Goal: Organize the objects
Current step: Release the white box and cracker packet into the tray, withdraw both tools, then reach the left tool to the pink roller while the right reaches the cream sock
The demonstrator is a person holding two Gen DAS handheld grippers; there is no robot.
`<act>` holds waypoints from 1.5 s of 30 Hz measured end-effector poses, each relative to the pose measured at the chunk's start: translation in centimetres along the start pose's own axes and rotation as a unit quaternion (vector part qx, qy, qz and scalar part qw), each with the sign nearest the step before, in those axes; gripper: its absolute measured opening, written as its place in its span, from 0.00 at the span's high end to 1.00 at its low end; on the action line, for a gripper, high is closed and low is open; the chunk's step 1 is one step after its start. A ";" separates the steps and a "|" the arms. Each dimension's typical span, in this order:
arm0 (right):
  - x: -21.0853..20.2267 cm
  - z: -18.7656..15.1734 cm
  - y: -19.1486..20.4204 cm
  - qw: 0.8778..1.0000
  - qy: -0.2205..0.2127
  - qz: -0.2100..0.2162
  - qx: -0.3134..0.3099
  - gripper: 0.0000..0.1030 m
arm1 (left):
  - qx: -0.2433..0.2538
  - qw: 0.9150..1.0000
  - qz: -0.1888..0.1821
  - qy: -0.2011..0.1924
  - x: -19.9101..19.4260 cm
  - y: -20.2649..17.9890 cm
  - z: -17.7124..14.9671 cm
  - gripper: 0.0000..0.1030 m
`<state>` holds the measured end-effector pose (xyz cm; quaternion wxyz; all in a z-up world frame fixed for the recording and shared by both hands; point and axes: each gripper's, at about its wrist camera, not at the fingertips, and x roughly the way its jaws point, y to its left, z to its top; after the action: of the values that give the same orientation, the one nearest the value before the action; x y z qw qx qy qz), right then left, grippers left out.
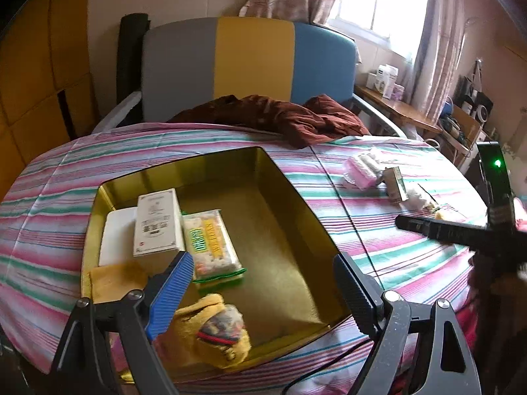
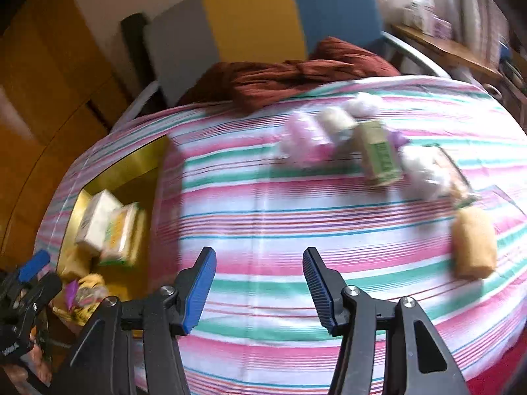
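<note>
Left wrist view: left gripper (image 1: pixel 263 283) spread wide, empty, over the gold tray (image 1: pixel 296 197) on the striped sheet (image 1: pixel 362 230). Inside, nearest, a yellow pouch (image 1: pixel 217 332), then a cotton-swab pack (image 1: pixel 210 247) and white carton (image 1: pixel 158 223), both lying lengthwise away from the camera. Tray's right half bare. Right gripper (image 2: pixel 260 286) narrower, empty, above open sheet; beyond, blurred rolls (image 2: pixel 316 135) and a green box (image 2: pixel 378 154).

The bedsheet (image 1: pixel 362 204) is striped pink, green and white. On it sits a gold box (image 1: pixel 290 230); inside lie a white carton (image 1: pixel 158 220) and a yellow cloth (image 1: pixel 210 329). Beyond the box lies a rust-brown garment (image 1: pixel 280 115).
</note>
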<state>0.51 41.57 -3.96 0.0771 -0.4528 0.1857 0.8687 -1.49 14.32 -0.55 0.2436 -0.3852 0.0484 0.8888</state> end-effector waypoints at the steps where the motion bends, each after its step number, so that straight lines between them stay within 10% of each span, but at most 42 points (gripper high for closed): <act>1: -0.2 0.3 -0.7 1.000 -0.001 -0.004 0.006 0.46 | 0.003 1.000 -0.001 0.001 0.1 -0.2 0.1 0.15; 28: 3.1 12.4 -10.0 0.996 -0.044 -0.004 0.079 0.43 | 0.132 0.988 -0.054 0.058 8.5 -9.8 7.4 0.10; 45: 13.8 14.7 -8.0 0.994 0.081 0.070 -0.014 0.43 | 0.156 0.983 -0.031 0.094 16.1 -11.9 11.4 0.10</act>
<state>-16.16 54.20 -9.53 -0.0053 -0.5088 0.2106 0.8347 -12.83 34.26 -2.80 0.3228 -0.4259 0.1970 0.8219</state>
